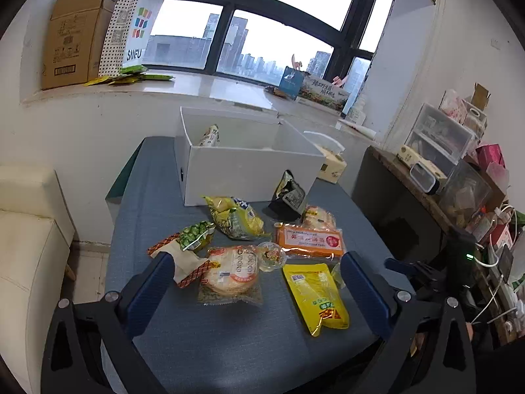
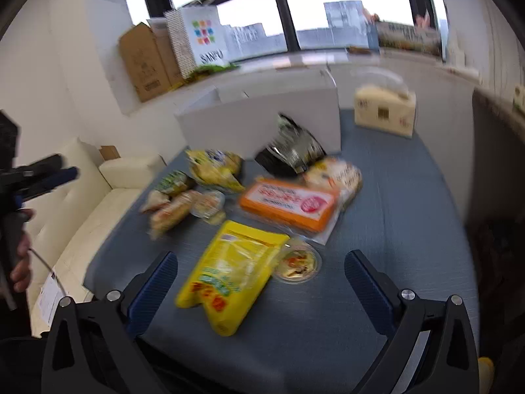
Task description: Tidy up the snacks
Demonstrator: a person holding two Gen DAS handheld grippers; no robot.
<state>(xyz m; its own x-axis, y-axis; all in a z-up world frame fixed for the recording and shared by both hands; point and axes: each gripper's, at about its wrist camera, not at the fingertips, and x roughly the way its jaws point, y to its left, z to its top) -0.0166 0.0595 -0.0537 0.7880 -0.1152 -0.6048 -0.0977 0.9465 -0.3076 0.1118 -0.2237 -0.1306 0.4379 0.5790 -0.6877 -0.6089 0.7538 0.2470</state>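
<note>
Several snack packs lie on the blue-grey table [image 1: 203, 338] in front of a white box [image 1: 242, 170] that holds one snack [image 1: 210, 136]. My left gripper [image 1: 257, 262] is open and empty above a round cracker pack [image 1: 229, 274]. A yellow pouch [image 1: 315, 298] lies to its right, an orange pack [image 1: 310, 239] and a small jelly cup [image 1: 270, 256] beyond. My right gripper [image 2: 259, 262] is open and empty over the yellow pouch [image 2: 229, 272] and a jelly cup [image 2: 298, 262]. The orange pack [image 2: 288, 203] and the white box [image 2: 262, 118] lie further off in that blurred view.
A tissue box [image 1: 333, 164] stands right of the white box. A black bag [image 1: 290, 197] leans on the box front. A cream sofa [image 1: 29, 246] is left of the table, cluttered shelves [image 1: 459, 177] right. A cardboard box [image 1: 75, 36] and paper bag [image 1: 134, 29] stand on the windowsill.
</note>
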